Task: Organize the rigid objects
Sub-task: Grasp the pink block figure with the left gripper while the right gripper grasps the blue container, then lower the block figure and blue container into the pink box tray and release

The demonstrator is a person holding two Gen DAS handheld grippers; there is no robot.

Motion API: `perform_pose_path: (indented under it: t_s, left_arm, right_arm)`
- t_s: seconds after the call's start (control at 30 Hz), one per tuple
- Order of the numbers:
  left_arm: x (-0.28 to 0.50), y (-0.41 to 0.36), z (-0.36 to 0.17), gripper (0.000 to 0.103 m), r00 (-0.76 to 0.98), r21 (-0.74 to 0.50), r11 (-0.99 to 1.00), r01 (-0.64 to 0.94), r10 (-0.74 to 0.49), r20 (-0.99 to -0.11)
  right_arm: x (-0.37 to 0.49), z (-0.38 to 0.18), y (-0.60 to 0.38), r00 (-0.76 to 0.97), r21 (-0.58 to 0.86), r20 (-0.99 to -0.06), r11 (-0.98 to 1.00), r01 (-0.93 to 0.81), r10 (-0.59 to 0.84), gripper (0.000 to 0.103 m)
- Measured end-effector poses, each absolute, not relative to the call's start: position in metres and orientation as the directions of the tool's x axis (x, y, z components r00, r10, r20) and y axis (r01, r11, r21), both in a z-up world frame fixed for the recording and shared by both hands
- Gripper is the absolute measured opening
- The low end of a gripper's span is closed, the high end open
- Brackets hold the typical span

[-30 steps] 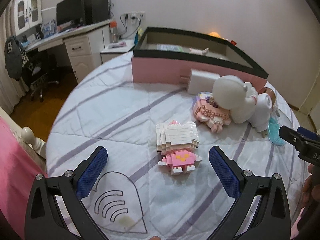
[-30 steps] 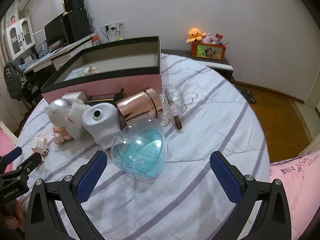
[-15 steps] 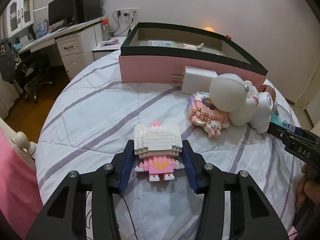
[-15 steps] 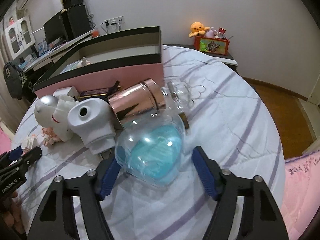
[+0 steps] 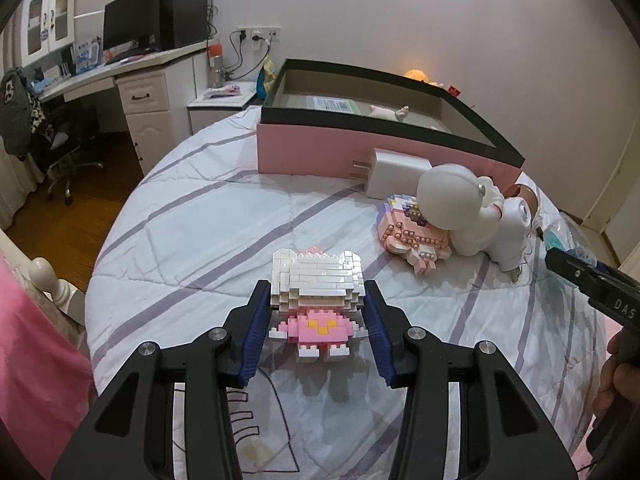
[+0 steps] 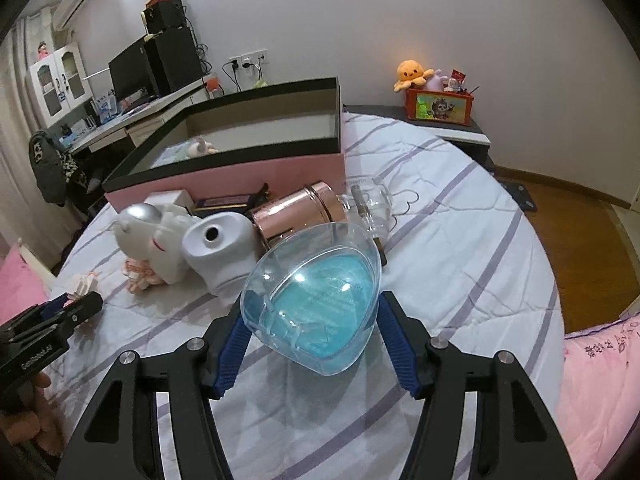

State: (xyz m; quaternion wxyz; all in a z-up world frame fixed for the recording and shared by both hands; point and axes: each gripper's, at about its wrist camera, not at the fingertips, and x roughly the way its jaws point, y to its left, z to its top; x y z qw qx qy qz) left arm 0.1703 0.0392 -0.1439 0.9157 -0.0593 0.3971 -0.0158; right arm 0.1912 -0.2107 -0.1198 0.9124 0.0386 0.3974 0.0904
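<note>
Lying on the striped quilt (image 5: 200, 240) before the pink box (image 5: 320, 152): clear heart case (image 6: 316, 292), blue inside, tilted, clamped by right gripper (image 6: 316, 340); white-and-pink brick cat (image 5: 317, 296), pinched by near-closed left gripper (image 5: 318, 332).

Both tongs (image 5: 316, 312) (image 6: 310, 330) clamped, angled down

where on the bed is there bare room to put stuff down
Free: the striped bedspread left of the block figure, up to the pink box; also right of the clear heart case. Crowded: the cluster by the astronaut figure and copper tin.
</note>
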Motion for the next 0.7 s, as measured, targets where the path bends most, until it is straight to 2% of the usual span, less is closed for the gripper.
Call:
perform_pose_path:
  t_s: [0.37,0.7]
  left_arm:
    - [0.156,0.046,-0.113,0.046,0.733,-0.123,0.992,0.000,-0.084,-0.675]
    - [0.191,0.047,-0.037,0.046,0.829,-0.053,0.998,0.024,-0.050,-0.557]
  right_arm:
    - [0.178,-0.090,-0.205,0.697,0.163,-0.671,0.967,-0.195,0.254,0.063]
    - [0.206,-0.029,-0.177,0.743,0.073,-0.606,0.950,-0.305,0.285,0.063]
